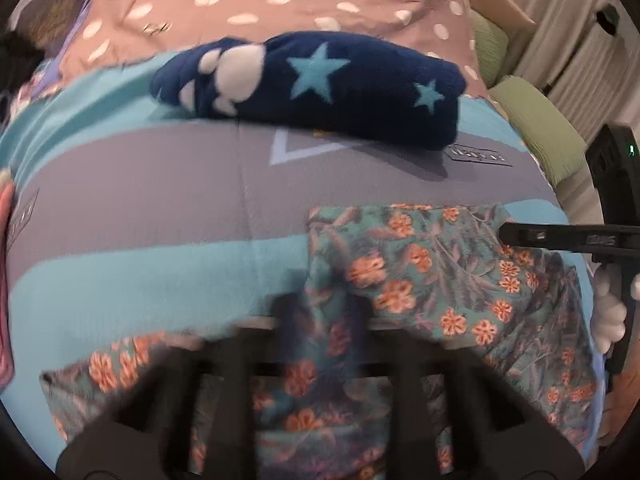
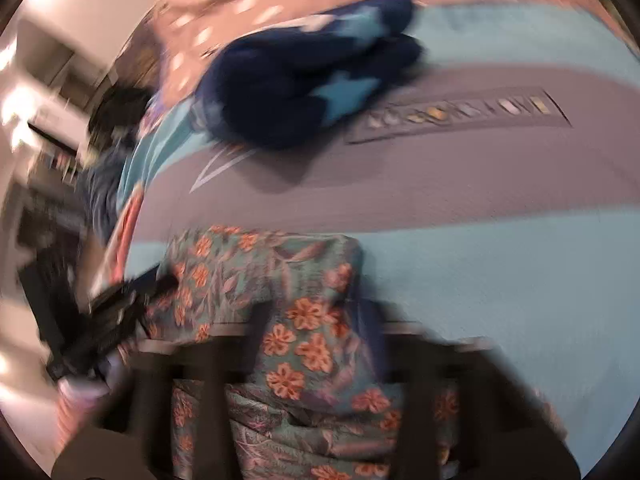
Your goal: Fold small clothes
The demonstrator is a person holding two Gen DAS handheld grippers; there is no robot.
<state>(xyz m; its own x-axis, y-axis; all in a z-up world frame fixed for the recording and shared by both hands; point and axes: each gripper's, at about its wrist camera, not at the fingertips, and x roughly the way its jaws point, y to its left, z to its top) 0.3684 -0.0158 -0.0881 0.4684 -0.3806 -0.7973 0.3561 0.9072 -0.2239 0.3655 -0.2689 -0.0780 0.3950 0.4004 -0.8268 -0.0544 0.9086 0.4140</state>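
Observation:
A teal garment with orange flowers (image 1: 420, 272) lies spread on the striped bed cover (image 1: 160, 200). At the bottom of the left wrist view my left gripper (image 1: 324, 312) is shut on its near edge, with cloth bunched between the fingers. My right gripper (image 1: 505, 234) reaches in from the right onto the same garment. In the right wrist view the floral garment (image 2: 248, 264) is doubled up in front, and my right gripper (image 2: 320, 316) is shut on a fold of it. My left gripper (image 2: 162, 278) shows blurred at the left edge of the cloth.
A folded navy fleece with light blue stars (image 1: 340, 92) (image 2: 288, 96) rests farther back on the cover. Behind it is a pink dotted sheet (image 1: 260, 8). Green cushions (image 1: 532, 120) line the right side. A hand (image 1: 608, 320) holds the right gripper's handle.

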